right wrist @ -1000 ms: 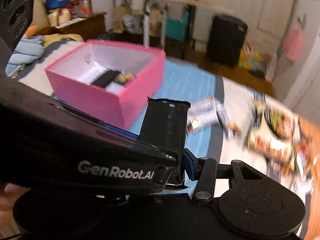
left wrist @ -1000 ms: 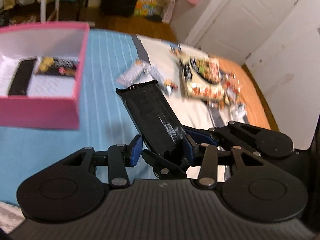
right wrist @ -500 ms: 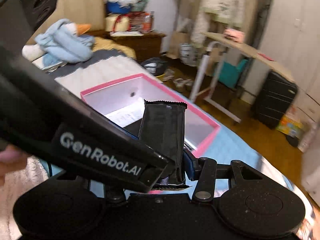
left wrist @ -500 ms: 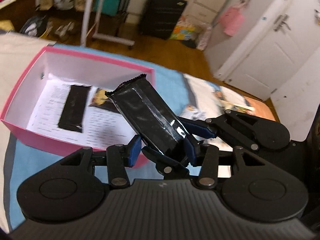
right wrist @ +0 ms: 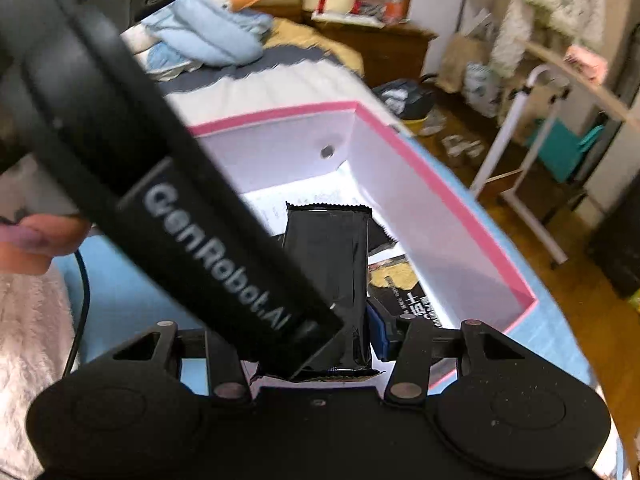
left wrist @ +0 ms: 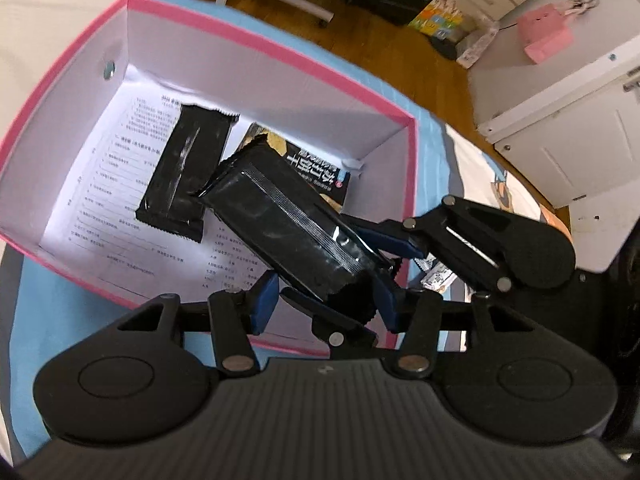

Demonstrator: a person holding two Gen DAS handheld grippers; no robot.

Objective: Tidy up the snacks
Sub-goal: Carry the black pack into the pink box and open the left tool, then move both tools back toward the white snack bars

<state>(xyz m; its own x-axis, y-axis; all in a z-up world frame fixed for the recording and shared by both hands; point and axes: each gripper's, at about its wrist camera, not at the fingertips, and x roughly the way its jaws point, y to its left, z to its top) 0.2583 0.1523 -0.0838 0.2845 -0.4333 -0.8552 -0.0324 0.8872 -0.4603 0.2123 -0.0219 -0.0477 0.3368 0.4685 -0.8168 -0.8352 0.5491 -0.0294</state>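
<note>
The right gripper (right wrist: 340, 336) has one finger hidden behind the body of the left gripper (left wrist: 324, 304), which crosses the right wrist view diagonally. Its visible blue pad (right wrist: 376, 332) presses the black snack bar (left wrist: 288, 224), so it is pinching the bar's lower end. The left gripper's pads (left wrist: 262, 306) stand spread to either side of that end. A hand (right wrist: 36, 240) is partly visible, cut off at the frame edge.

The bar slants above the pink box (left wrist: 256, 42), over its near side. Inside the box, on a printed sheet (left wrist: 108, 184), lie a second black bar (left wrist: 184, 176) and a printed packet (left wrist: 316, 168), half covered. The box rests on a blue cover (left wrist: 48, 312). Beyond the box are a wooden floor (left wrist: 400, 52), a white cabinet (left wrist: 560, 100) and a blue plush toy (right wrist: 208, 28).
</note>
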